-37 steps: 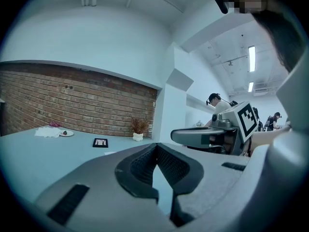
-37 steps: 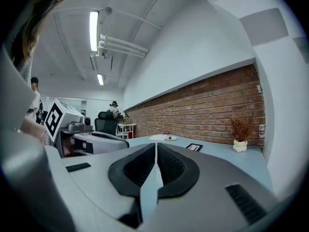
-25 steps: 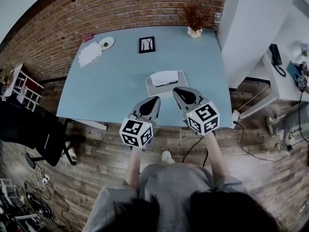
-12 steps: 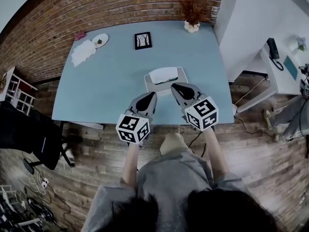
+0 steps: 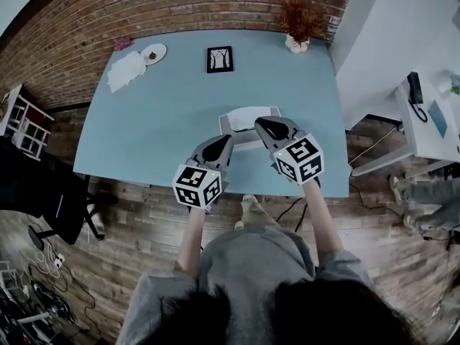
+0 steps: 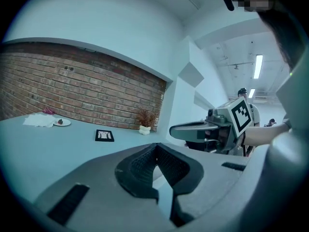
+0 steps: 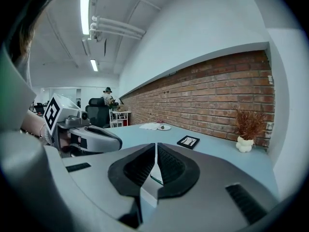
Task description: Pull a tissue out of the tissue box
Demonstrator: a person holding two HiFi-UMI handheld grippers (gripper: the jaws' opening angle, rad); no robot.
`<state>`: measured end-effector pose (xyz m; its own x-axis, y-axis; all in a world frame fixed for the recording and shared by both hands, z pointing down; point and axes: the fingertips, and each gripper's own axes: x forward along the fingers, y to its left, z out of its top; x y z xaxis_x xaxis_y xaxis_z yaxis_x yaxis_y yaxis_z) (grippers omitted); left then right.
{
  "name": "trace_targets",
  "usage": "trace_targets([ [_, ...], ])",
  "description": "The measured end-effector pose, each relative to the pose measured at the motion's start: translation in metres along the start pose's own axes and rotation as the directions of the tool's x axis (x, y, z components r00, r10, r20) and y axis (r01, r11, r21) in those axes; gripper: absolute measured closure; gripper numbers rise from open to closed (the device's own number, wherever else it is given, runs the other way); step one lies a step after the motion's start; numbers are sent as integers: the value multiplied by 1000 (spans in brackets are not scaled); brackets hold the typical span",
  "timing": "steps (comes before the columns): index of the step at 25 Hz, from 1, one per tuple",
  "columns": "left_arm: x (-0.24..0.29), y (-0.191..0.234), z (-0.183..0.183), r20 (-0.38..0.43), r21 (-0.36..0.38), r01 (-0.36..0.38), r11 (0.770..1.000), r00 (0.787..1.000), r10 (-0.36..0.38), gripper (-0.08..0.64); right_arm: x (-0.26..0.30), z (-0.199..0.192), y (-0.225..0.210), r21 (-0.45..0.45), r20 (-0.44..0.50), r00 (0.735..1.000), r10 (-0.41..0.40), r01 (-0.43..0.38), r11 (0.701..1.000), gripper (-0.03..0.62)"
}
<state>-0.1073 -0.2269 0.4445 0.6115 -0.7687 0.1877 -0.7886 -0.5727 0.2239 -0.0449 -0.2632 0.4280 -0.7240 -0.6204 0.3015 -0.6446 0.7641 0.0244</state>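
Observation:
On the light blue table [image 5: 165, 121] lies a flat grey tissue box [image 5: 233, 131] with a white tissue [image 5: 246, 113] showing on top, near the front edge. My right gripper [image 5: 264, 123] is shut and empty, its tip over the box's right part and hiding it. My left gripper [image 5: 223, 141] is also shut and empty, its tip just in front of the box's left corner. In the left gripper view its jaws [image 6: 155, 148] meet, with the right gripper [image 6: 193, 128] alongside. In the right gripper view its jaws [image 7: 156, 146] are pressed together, with the left gripper [image 7: 96, 137] beside them.
A small black picture frame [image 5: 219, 58] stands at the table's middle back, with a dried plant in a white pot [image 5: 298, 42] at the back right. A plate [image 5: 153, 52] and white paper [image 5: 126, 70] lie back left. A black chair [image 5: 43, 192] stands left.
Both grippers have moved forward and slightly down over the table's front edge towards the tissue box. The right tip now overlaps the box. Both stay shut.

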Motion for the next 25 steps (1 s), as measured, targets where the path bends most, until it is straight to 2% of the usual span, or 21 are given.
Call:
trace_targets([
  [7, 21, 19, -5, -18, -44, -20, 999, 1000, 20, 557, 26, -12, -22, -20, -71, 996, 45, -47, 999, 592],
  [14, 42, 28, -16, -66, -81, -14, 997, 998, 8, 557, 51, -25, -46, -67, -159, 983, 96, -108, 992, 591],
  [18, 52, 32, -18, -88, -100, -11, 995, 996, 3, 557, 68, -38, -59, -154, -276, 954, 120, -167, 974, 589],
  [21, 56, 36, -24, -108, -115, -19, 993, 994, 6, 557, 80, -45, -61, -156, -325, 931, 165, -224, 962, 531],
  [25, 59, 42, -30, -130, -126, -27, 992, 991, 10, 557, 93, -53, -58, -155, -373, 900, 226, -301, 941, 511],
])
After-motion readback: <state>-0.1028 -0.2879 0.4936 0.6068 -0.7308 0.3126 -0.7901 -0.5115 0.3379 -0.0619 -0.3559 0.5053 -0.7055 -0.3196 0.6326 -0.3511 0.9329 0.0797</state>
